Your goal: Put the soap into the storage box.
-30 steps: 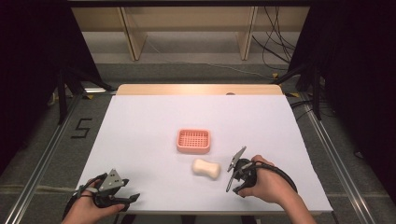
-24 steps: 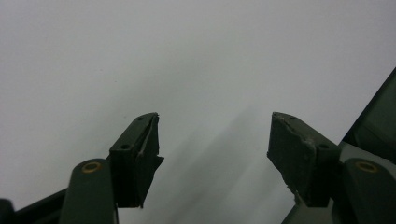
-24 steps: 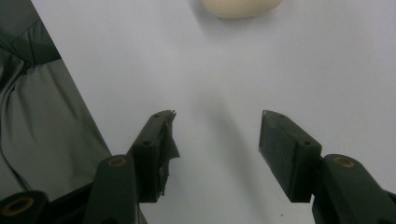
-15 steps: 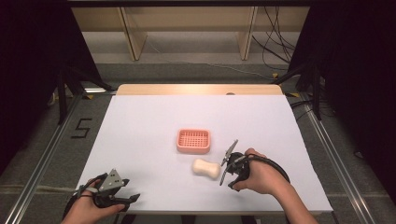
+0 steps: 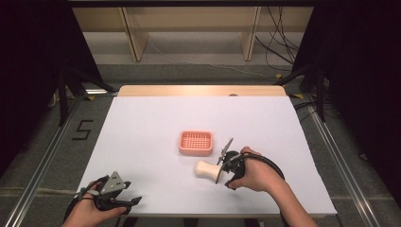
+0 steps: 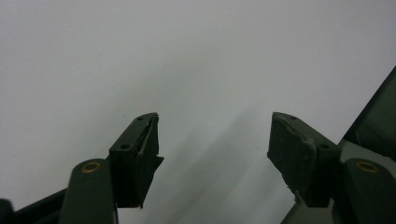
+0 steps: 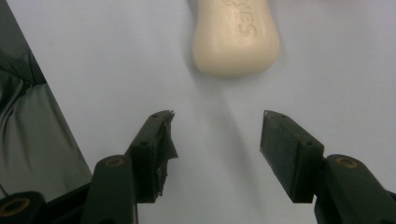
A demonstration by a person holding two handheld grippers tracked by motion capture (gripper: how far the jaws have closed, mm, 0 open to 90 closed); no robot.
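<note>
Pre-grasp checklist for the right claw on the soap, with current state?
1. Right claw open: ok, jaws stand apart with nothing between them.
2. Soap ahead of the jaws: ok, roughly centred in the right gripper view.
3. Jaws around the soap: not ok, they stop short of it.
4. Soap free to lift: ok, it lies on the table, apart from the dish.
5. Dish free of things: ok in the high view.
6. Left claw out of the way: ok, open over bare table at the near left corner.
</note>
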